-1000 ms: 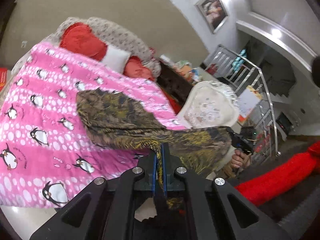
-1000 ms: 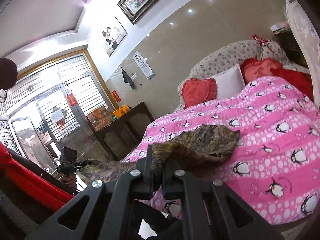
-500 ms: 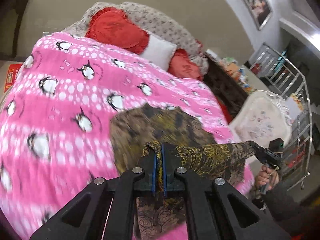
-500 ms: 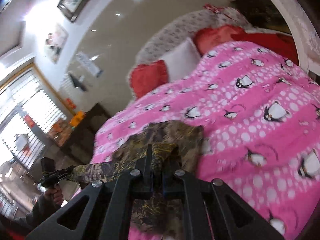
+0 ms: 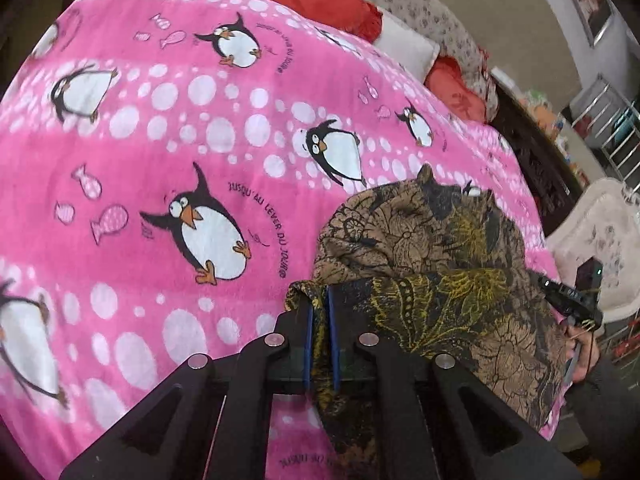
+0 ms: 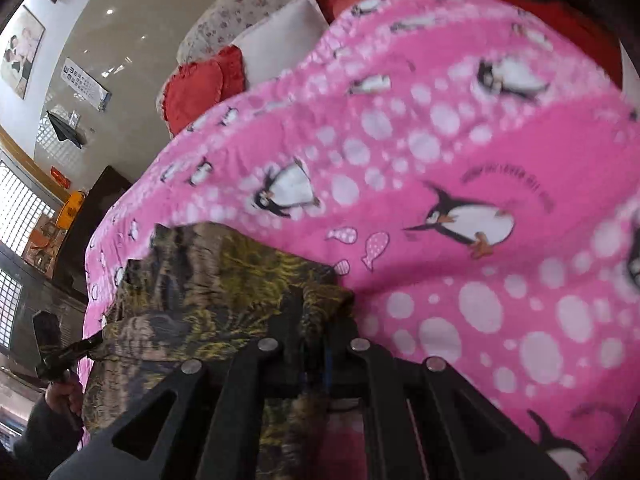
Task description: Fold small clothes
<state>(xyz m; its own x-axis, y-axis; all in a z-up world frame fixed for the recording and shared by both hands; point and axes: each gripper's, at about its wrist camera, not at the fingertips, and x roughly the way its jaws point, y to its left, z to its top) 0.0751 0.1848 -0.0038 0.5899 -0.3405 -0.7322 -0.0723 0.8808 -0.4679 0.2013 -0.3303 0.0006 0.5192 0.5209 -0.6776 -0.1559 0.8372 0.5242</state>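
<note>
Two grippers, each clamped shut on one end of the patterned garment (image 5: pixel 424 264) | left gripper (image 5: pixel 320 312) pinches its left corner, right gripper (image 6: pixel 316 336) its right | held edge runs left-right between them | cloth's far part lies on the pink penguin blanket (image 5: pixel 160 160), just ahead of both hands equally.

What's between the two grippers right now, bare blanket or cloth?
Cloth. In the left wrist view the patterned garment spans from the left gripper to the right gripper, both shut on it, over the pink penguin blanket.
</note>
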